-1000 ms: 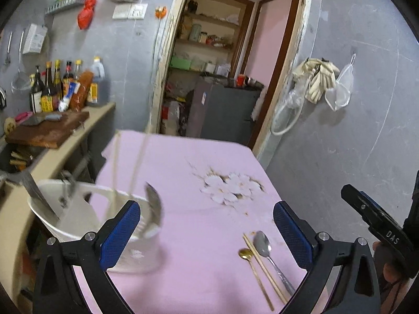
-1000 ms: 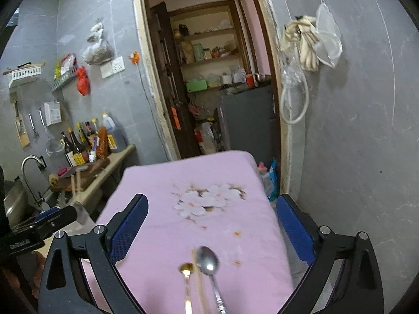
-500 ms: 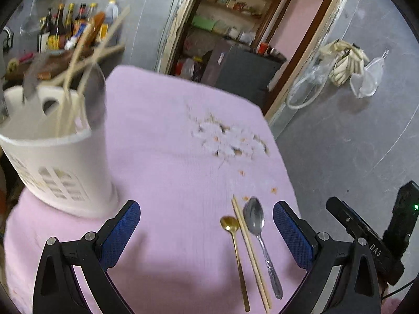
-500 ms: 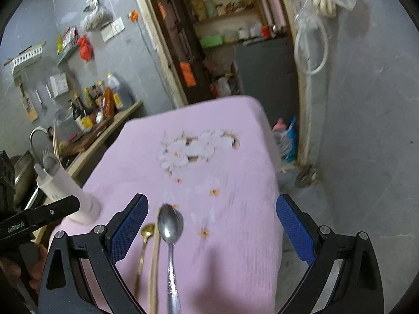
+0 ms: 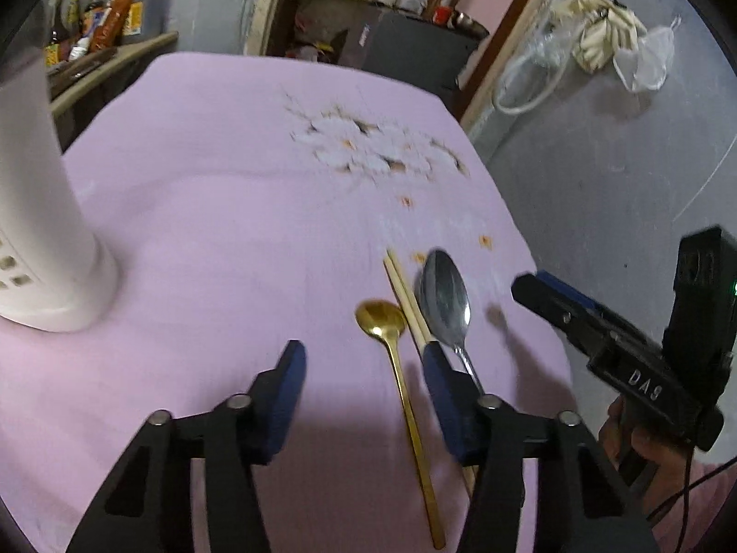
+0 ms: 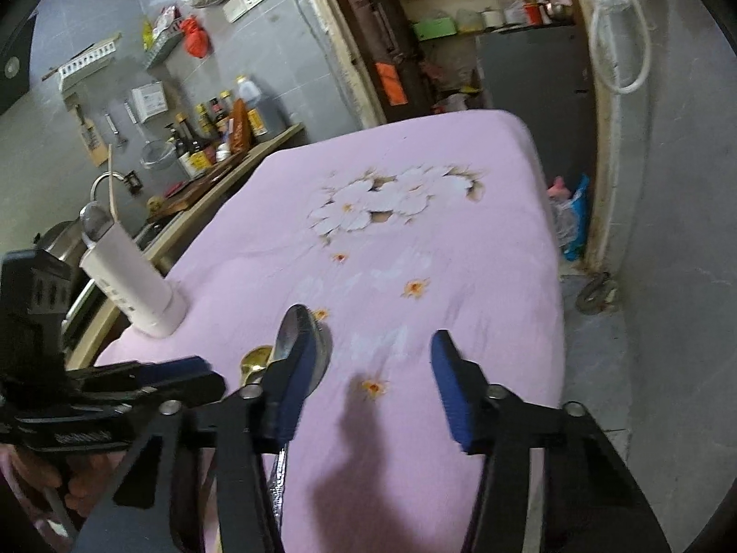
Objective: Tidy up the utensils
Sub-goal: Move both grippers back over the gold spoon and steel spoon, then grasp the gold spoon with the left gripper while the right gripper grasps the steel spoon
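Dropped low toward the gold spoon (image 5: 381, 318), left gripper (image 5: 364, 378) narrowed but open and empty. Beside that spoon: chopsticks (image 5: 405, 295), silver spoon (image 5: 444, 297). Well left: white holder (image 5: 41, 249). Right gripper (image 6: 373, 373) open too. Pickup likely next.

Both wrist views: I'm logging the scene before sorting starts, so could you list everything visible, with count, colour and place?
gold spoon: 1, gold, on the cloth, leftmost of the loose utensils
chopsticks: 1 pair, pale wood, between the two spoons
silver spoon: 1, silver, right of the chopsticks
utensil holder: 1, white, left side of the cloth, utensils standing in it
tablecloth: 1, pink with white flowers, covering the table
bottles: several, dark and orange, on the counter at left
left tool: 1, black with blue pads, open above the gold spoon's handle
right tool: 1, black with blue pads, open near the silver spoon
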Tool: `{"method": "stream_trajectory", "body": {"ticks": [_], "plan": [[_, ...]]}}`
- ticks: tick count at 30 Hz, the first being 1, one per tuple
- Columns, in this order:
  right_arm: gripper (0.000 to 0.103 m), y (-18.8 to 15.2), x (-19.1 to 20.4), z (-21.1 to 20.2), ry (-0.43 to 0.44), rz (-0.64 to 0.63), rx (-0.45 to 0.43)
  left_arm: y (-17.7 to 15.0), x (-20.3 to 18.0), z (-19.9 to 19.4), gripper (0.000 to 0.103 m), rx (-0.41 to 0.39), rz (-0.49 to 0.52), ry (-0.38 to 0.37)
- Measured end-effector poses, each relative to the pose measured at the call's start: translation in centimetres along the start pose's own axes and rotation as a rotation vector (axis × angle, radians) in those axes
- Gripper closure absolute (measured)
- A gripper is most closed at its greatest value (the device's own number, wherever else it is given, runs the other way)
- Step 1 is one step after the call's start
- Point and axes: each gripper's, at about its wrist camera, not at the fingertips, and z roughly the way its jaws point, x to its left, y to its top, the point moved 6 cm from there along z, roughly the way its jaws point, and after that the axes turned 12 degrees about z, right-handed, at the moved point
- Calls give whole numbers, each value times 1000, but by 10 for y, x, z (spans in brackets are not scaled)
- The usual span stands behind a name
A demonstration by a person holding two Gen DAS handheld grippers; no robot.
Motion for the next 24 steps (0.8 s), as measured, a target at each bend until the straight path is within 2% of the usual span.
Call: {"method": "stream_trajectory", "body": {"ticks": [3,7,9,11,14,20,24], "plan": [[68,-4,4,6,24,-17,33,0,-4,3,63,10,19,9],[69,-8,6,18,57,-27,113,2,-13,10,67,40,80,10],[73,-9,4,23,67,-26,134,4,-17,13,73,52,105,8],[75,-6,3,26,88,-21,149,6,-20,15,84,63,115,4],[77,-3,5,32,101,-47,164,7,-19,17,93,74,92,-15],[77,-1,21,41,155,-133,204,11,-20,22,94,84,82,-41],[87,-5,27,48,189,-168,251,13,-20,25,94,83,73,-46]]}}
